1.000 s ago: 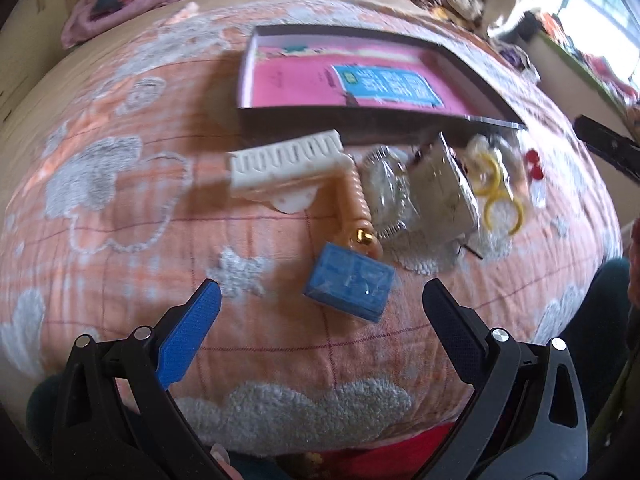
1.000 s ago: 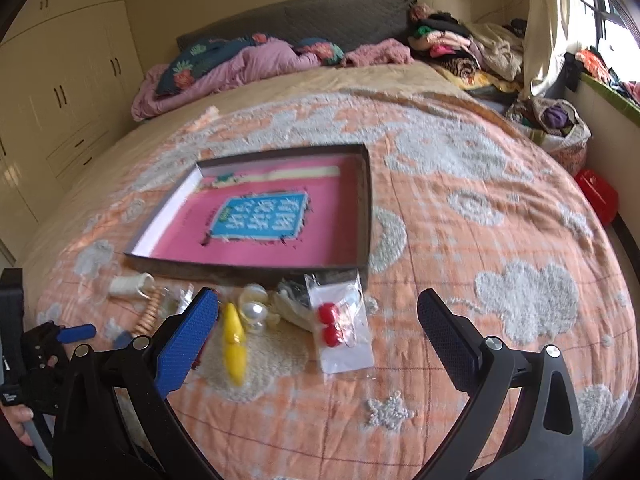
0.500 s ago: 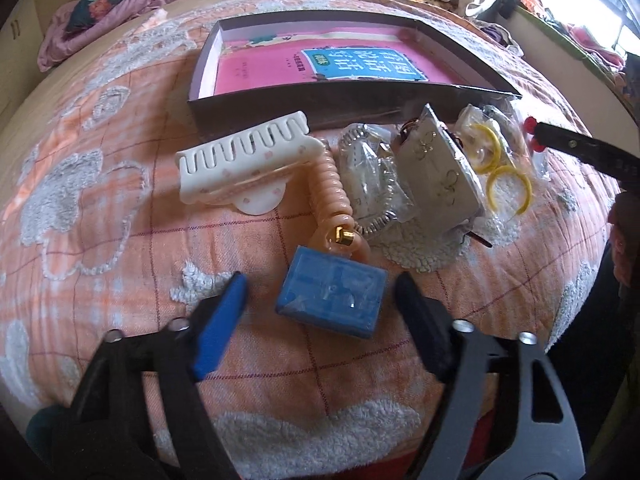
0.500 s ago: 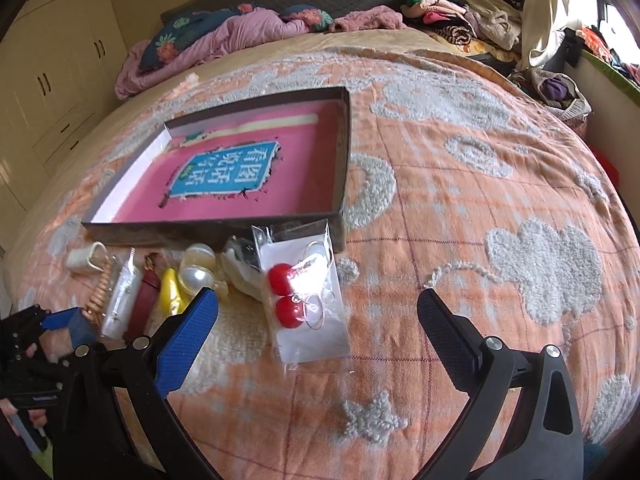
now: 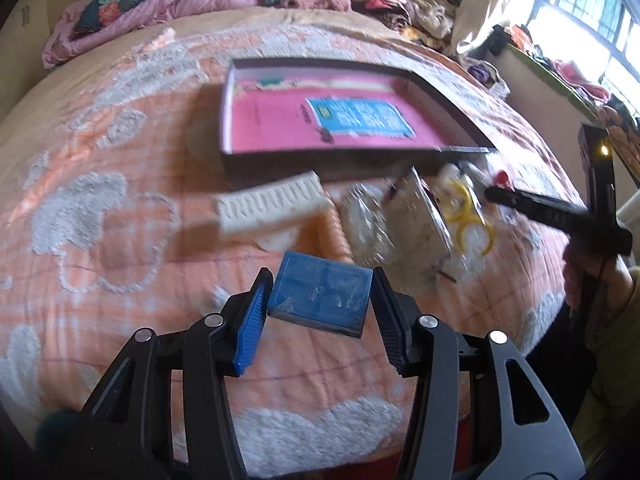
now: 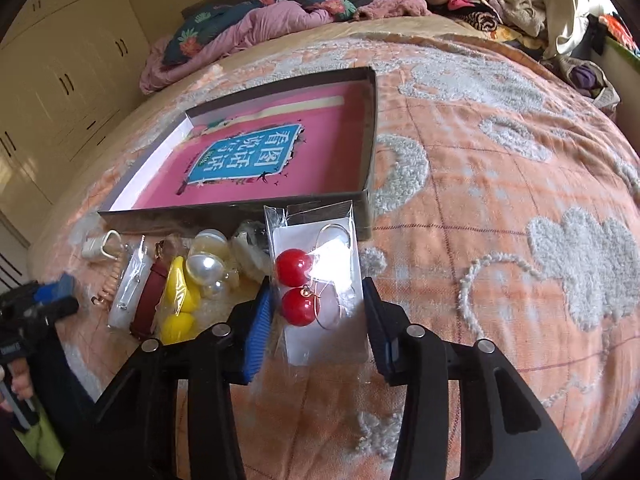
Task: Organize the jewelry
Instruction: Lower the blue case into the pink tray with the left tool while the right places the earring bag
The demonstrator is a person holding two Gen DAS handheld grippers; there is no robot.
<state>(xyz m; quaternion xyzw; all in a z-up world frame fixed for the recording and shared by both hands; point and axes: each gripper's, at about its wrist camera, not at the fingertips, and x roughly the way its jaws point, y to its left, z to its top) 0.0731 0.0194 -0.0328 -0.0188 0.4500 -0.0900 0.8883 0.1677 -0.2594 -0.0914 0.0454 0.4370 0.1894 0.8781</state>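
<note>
My left gripper (image 5: 320, 292) is shut on a small blue box (image 5: 320, 298) and holds it just above the bedspread. My right gripper (image 6: 316, 300) has closed around a clear packet of red ball earrings (image 6: 316, 280), its pads at the packet's two edges. An open shallow box with a pink bottom (image 5: 320, 120) (image 6: 256, 160) lies behind the jewelry. A white hair claw (image 5: 272, 204), a peach coil (image 5: 340, 232), bagged pieces (image 5: 404, 216) and yellow hoops (image 5: 468, 216) lie in a row before it.
Pearl earrings (image 6: 206, 264), yellow pieces (image 6: 178, 300), a brown strap (image 6: 148, 296) and a clear packet (image 6: 128, 288) lie left of the red earrings. Piled clothes (image 6: 256, 24) sit at the bed's far end. A wardrobe (image 6: 48, 80) stands left.
My left gripper moved in, closed on the blue box and lifted it. My right gripper advanced to the red earring packet and closed around it.
</note>
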